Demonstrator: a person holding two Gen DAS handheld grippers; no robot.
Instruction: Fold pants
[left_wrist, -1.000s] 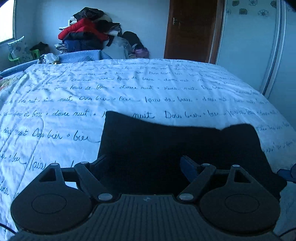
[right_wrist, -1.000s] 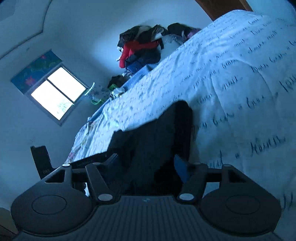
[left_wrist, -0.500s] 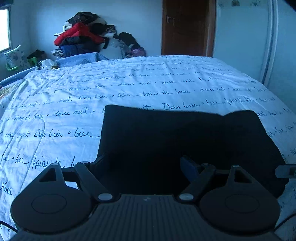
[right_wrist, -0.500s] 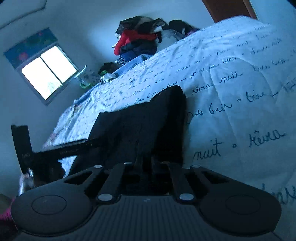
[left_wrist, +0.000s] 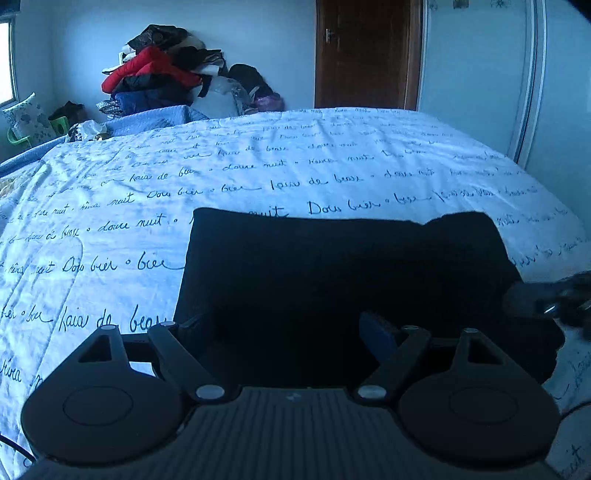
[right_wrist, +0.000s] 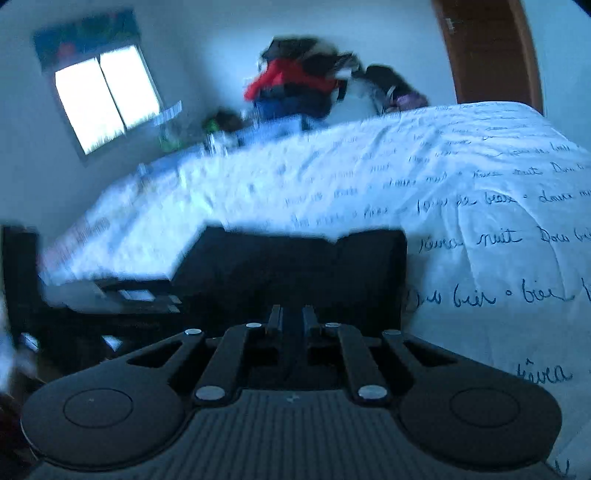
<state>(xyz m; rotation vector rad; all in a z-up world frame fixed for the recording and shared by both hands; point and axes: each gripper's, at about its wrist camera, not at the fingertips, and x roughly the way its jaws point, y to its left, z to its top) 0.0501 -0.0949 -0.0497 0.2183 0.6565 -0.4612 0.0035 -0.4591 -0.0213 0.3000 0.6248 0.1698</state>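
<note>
I hold my left gripper low over the black pants, and its two fingers are spread wide apart with nothing between them. The pants lie flat on the bed, folded into a dark block near the edge closest to me. The white bed cover has curly blue writing all over it. My right gripper has its two fingers pulled in close together, right at the near edge of the pants. The cloth is so dark there that I cannot tell if my right fingers are pinching it or just closed on nothing. The right view is blurry. In the left view I can see a bit of my right gripper at the right side of the pants. Far behind the bed there is a big pile of clothes with something red on top. A brown door stands beside it, and a bright window is on the wall.
</note>
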